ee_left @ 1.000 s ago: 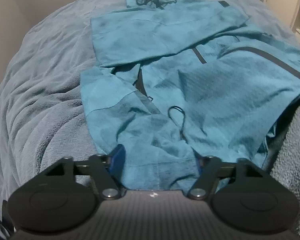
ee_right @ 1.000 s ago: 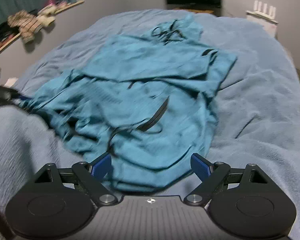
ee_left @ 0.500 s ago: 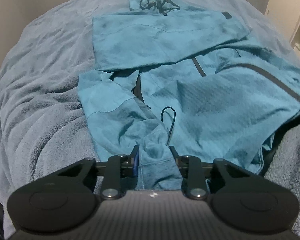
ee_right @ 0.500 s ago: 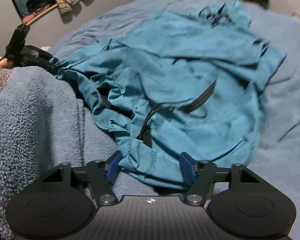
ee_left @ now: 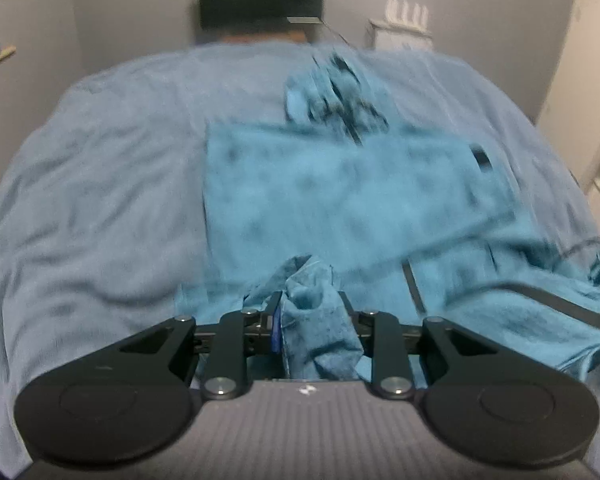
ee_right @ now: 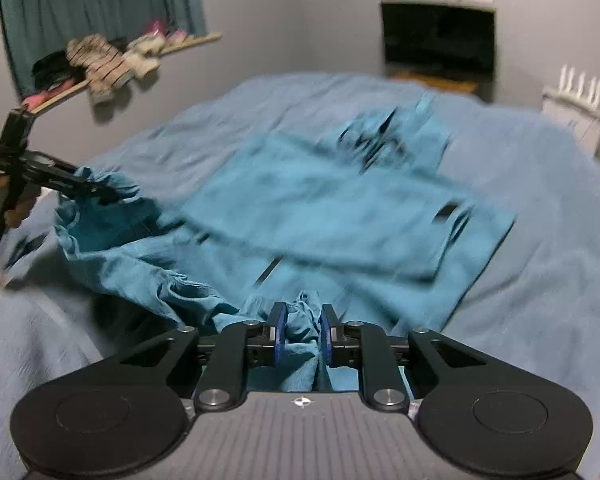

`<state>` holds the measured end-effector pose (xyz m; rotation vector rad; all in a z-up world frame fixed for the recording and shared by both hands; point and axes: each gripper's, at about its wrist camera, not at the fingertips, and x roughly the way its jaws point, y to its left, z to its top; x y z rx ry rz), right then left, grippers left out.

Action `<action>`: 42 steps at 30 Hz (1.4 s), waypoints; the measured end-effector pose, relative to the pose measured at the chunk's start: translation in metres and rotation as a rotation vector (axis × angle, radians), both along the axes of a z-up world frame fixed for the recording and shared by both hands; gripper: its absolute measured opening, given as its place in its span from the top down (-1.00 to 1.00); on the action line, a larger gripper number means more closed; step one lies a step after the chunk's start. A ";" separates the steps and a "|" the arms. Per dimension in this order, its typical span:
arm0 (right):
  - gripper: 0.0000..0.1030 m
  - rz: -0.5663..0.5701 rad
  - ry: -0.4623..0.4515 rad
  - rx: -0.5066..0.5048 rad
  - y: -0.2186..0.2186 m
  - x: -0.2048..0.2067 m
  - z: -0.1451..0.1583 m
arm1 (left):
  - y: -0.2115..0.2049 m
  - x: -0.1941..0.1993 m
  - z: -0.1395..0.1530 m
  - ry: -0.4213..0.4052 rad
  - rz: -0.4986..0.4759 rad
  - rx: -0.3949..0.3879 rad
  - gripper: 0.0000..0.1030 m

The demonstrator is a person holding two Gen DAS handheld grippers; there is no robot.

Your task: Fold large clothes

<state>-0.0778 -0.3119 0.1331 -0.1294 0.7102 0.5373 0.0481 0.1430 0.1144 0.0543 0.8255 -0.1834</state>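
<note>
A teal jacket (ee_left: pixel 340 196) lies on a blue-grey blanket (ee_left: pixel 100 184) on the bed, its sleeves folded across the chest and its hood with dark cords at the far end. My left gripper (ee_left: pixel 310 312) is shut on a bunch of the jacket's near hem and holds it lifted. My right gripper (ee_right: pixel 303 328) is shut on another bunch of the hem of the jacket (ee_right: pixel 340 208). The left gripper also shows in the right wrist view (ee_right: pixel 96 192), far left, holding cloth. Both views are motion-blurred.
A dark screen (ee_right: pixel 438 42) stands against the far wall beyond the bed. A white router (ee_right: pixel 572 108) sits at the right. A shelf with clothes (ee_right: pixel 112 60) and a teal curtain (ee_right: pixel 100 0) are on the left wall.
Both grippers have closed on the jacket's near hem and lifted it, carrying it toward the hood end. The right jaws were still apart half a second ago.
</note>
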 end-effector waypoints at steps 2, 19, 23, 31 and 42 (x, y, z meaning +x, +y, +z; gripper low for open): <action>0.63 -0.033 -0.045 0.025 -0.004 0.024 0.006 | 0.000 0.027 0.011 -0.039 0.041 -0.007 0.55; 0.03 -0.508 -0.184 0.192 -0.029 0.188 -0.053 | 0.005 0.185 0.018 -0.238 0.273 -0.024 -0.58; -0.29 -0.495 -0.147 0.228 -0.037 0.185 -0.072 | -0.002 0.168 -0.011 -0.225 0.192 0.031 -0.62; -0.71 -0.446 -0.021 0.197 -0.047 0.177 -0.100 | -0.005 0.151 -0.070 -0.182 0.115 0.125 -0.62; -0.75 -0.392 0.169 0.240 -0.070 0.169 -0.132 | 0.010 0.183 -0.118 -0.083 -0.064 0.153 -0.35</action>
